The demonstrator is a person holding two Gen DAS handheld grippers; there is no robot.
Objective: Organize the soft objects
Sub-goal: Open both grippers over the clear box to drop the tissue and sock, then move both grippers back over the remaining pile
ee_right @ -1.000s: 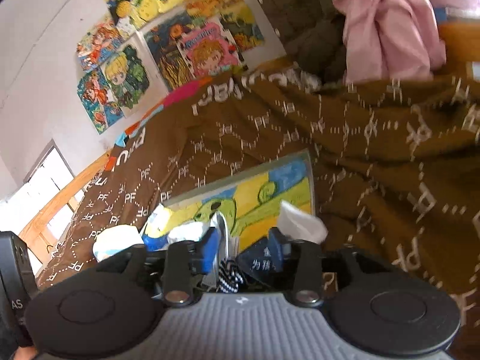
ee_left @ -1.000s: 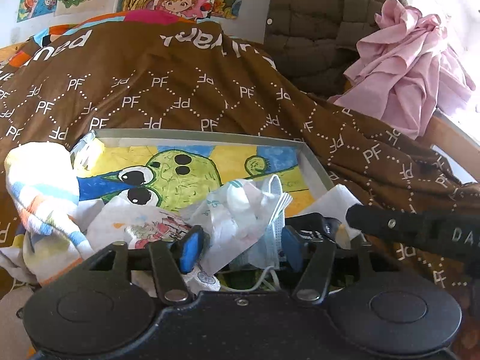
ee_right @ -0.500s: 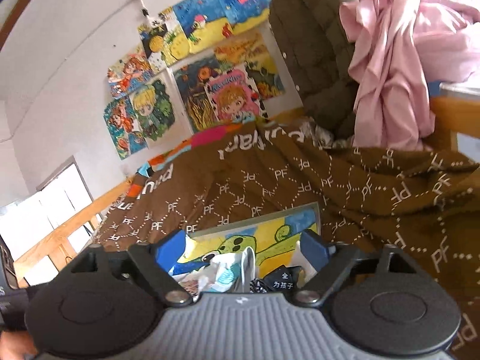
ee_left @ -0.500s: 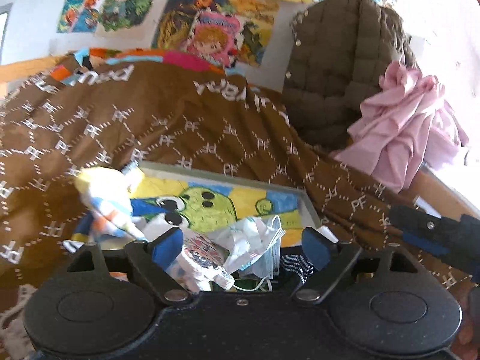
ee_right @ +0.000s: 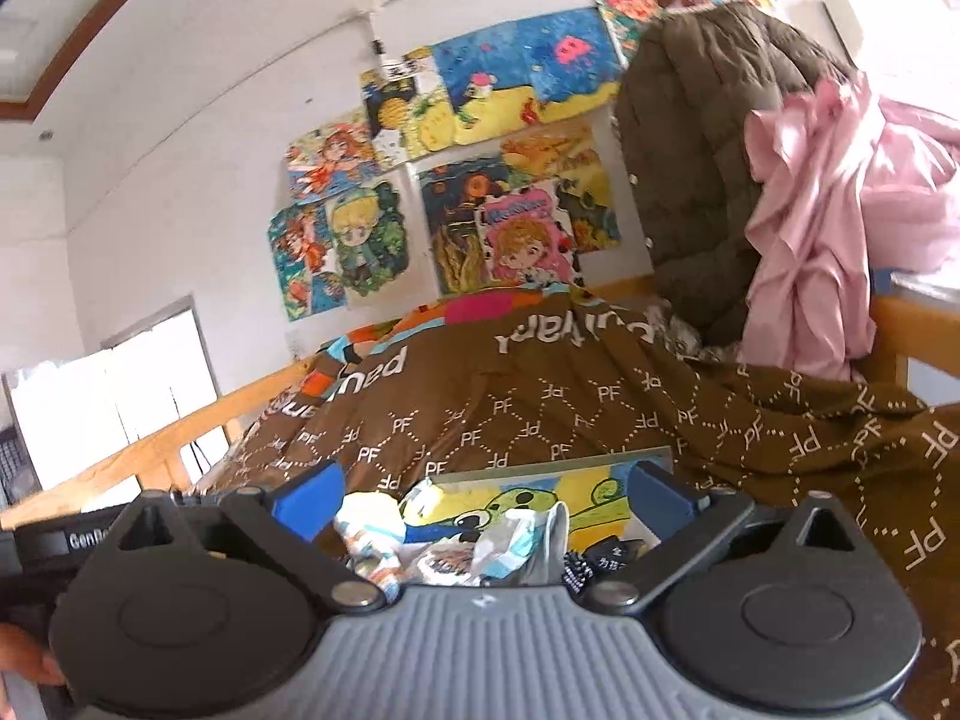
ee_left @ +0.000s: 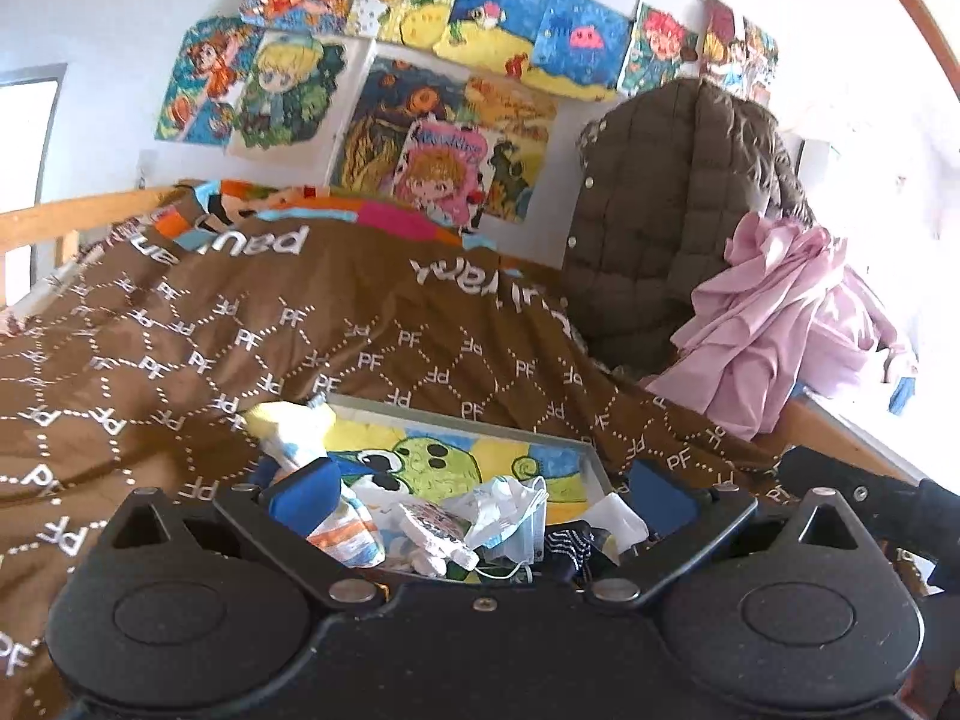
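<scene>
A shallow tray (ee_left: 591, 468) with a green cartoon bottom lies on the bed. It holds a striped cloth (ee_left: 348, 540), pale blue face masks (ee_left: 510, 510), a printed packet (ee_left: 435, 525), a dark striped sock (ee_left: 567, 543) and a white tissue (ee_left: 618, 519). My left gripper (ee_left: 483, 489) hovers in front of and above the pile, its jaws opening wide with nothing pressed between them. My right gripper (ee_right: 485, 495) hovers likewise over the tray (ee_right: 600, 457), jaws opening and empty. Below it lie the masks (ee_right: 516, 540), the striped cloth (ee_right: 366, 531) and a dark item with white writing (ee_right: 609, 555).
A brown patterned blanket (ee_left: 360, 330) covers the bed around the tray. A brown quilted jacket (ee_left: 672, 216) and a pink garment (ee_left: 774, 318) hang at the back right. A wooden rail (ee_right: 150, 450) runs along the left. Posters (ee_left: 420, 120) cover the wall.
Both grippers have drawn back and up from the tray while their jaws spread wide. The mask and the dark items that were between the pads now lie in the tray.
</scene>
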